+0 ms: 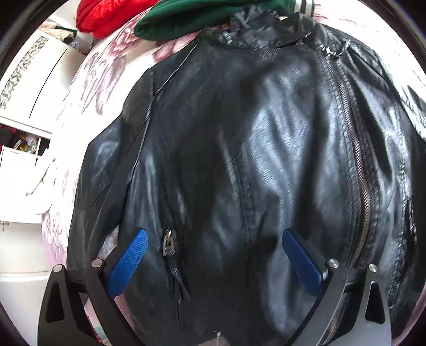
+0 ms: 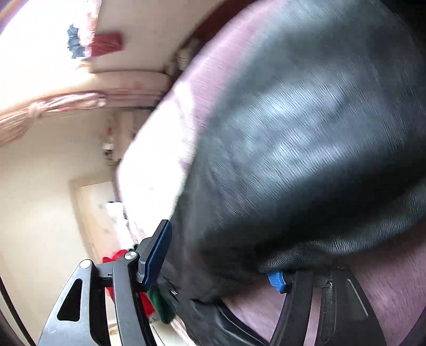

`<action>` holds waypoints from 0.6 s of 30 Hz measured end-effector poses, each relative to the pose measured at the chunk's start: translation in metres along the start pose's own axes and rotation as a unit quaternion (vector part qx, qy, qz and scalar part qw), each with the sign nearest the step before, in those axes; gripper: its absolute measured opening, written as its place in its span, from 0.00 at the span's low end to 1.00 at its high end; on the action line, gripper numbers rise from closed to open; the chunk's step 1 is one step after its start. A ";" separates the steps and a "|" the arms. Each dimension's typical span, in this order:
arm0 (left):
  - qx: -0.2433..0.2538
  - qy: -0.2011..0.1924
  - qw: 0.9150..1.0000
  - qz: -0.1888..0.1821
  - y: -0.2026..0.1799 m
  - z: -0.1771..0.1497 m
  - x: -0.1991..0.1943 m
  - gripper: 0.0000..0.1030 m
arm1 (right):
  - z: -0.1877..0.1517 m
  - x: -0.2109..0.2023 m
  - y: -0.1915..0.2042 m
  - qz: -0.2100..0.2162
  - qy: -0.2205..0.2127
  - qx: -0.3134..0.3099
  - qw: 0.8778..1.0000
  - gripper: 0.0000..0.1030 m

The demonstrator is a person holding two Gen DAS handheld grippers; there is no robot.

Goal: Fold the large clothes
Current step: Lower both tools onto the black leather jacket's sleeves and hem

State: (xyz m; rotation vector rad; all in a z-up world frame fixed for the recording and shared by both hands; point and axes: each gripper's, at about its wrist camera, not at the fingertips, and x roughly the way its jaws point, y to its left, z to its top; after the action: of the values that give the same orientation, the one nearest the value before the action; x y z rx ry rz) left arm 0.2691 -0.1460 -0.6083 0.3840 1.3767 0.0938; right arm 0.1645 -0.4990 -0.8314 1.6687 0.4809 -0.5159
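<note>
A black shiny jacket (image 1: 253, 149) lies front-up on the floral bedspread (image 1: 106, 66), zipper (image 1: 356, 159) running down its right side, collar at the top. My left gripper (image 1: 213, 239) hovers open just above the jacket's lower front, blue pads (image 1: 130, 260) wide apart, next to a pocket zip pull (image 1: 169, 243). In the blurred right wrist view the jacket (image 2: 306, 133) fills the frame; my right gripper (image 2: 221, 255) stands open with black fabric lying between and over its fingers, the right blue pad (image 2: 277, 279) mostly covered.
A folded green garment (image 1: 202, 16) and a red one (image 1: 106, 16) lie at the bed's far end above the collar. White furniture (image 1: 26, 93) with clutter stands left of the bed. The right wrist view shows walls, a curtain (image 2: 40, 111) and a doorway (image 2: 95, 213).
</note>
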 end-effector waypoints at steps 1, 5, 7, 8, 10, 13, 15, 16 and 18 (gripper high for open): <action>0.002 -0.002 1.000 -0.003 -0.002 0.003 0.000 1.00 | 0.000 0.003 0.008 0.001 -0.001 -0.023 1.000 0.64; 0.008 -0.004 1.000 -0.019 -0.012 0.011 0.001 1.00 | -0.017 0.017 -0.013 -0.033 0.044 -0.013 0.998 0.64; 0.013 -0.002 1.000 -0.021 -0.017 0.012 0.001 1.00 | -0.020 0.022 -0.025 -0.044 0.061 -0.011 0.997 0.55; 0.014 0.000 1.000 -0.022 -0.019 0.013 0.001 1.00 | -0.020 0.020 -0.025 -0.044 0.058 -0.015 0.997 0.54; 0.016 0.001 1.000 -0.024 -0.022 0.012 -0.001 1.00 | -0.011 0.021 -0.024 -0.036 0.036 -0.003 0.999 0.54; 0.021 -0.003 1.000 -0.023 -0.027 0.010 -0.004 1.00 | 0.006 0.028 -0.019 -0.016 -0.008 0.028 0.999 0.54; 0.027 -0.004 0.999 -0.019 -0.031 0.009 -0.003 1.00 | 0.014 0.034 -0.005 -0.012 -0.035 0.023 0.999 0.38; 0.029 -0.005 0.999 -0.018 -0.032 0.008 -0.003 1.00 | 0.015 0.036 0.004 -0.015 -0.048 0.008 0.999 0.27; 0.029 -0.005 0.999 -0.017 -0.033 0.009 -0.003 1.00 | 0.013 0.037 0.020 -0.007 -0.065 -0.018 0.998 0.25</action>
State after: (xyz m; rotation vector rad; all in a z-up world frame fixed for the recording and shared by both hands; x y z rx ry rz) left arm 0.2716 -0.1798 -0.6149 0.4084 1.3785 0.0238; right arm 0.2052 -0.5143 -0.8385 1.5871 0.4057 -0.6188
